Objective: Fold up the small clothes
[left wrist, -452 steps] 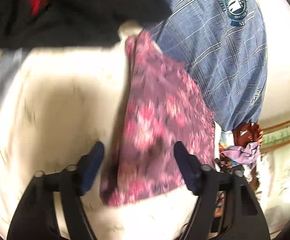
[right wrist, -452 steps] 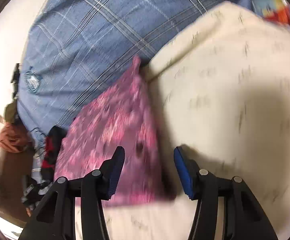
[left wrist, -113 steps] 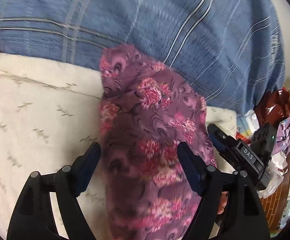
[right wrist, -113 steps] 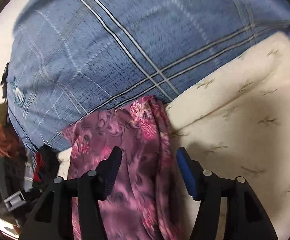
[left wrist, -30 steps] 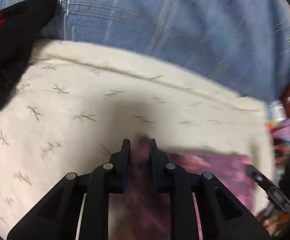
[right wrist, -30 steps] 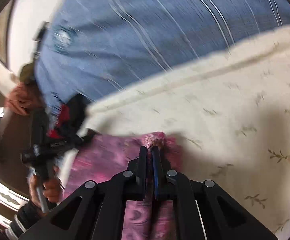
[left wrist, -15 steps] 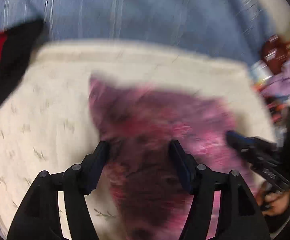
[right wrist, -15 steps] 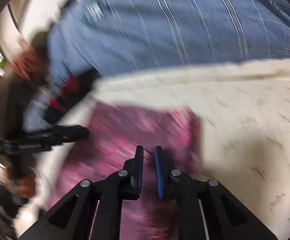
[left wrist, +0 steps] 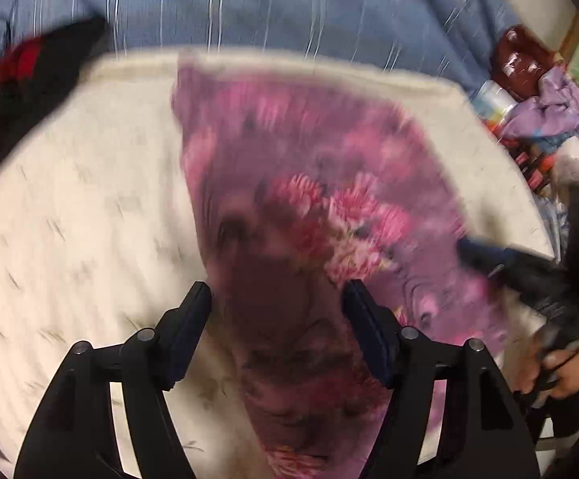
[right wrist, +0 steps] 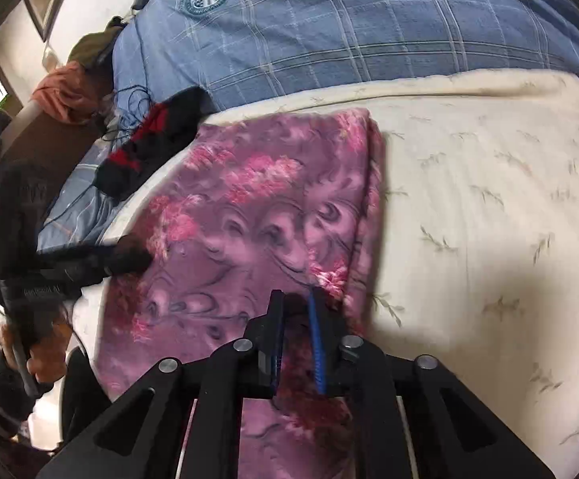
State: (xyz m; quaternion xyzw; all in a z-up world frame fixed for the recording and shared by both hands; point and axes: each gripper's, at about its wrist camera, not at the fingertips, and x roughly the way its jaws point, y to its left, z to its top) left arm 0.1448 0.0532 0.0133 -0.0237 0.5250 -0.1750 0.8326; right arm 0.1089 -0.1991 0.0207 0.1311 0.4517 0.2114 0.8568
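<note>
your left gripper (left wrist: 276,311) has just let go, jaws wide. your right gripper (right wrist: 294,303) is nearly closed, slightly parted, no longer pinching. the purple floral cloth (right wrist: 265,215) now lies flat beneath both on the cream blanket (right wrist: 489,199), so this fold looks laid.

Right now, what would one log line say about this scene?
purple floral cloth: flat on cream sheet | left gripper: open over cloth | right gripper: slightly open, cloth released

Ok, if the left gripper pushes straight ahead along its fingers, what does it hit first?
Most likely the purple floral cloth: it lies directly ahead of the open left gripper, spread on the cream blanket. Depth is blurred.
</note>
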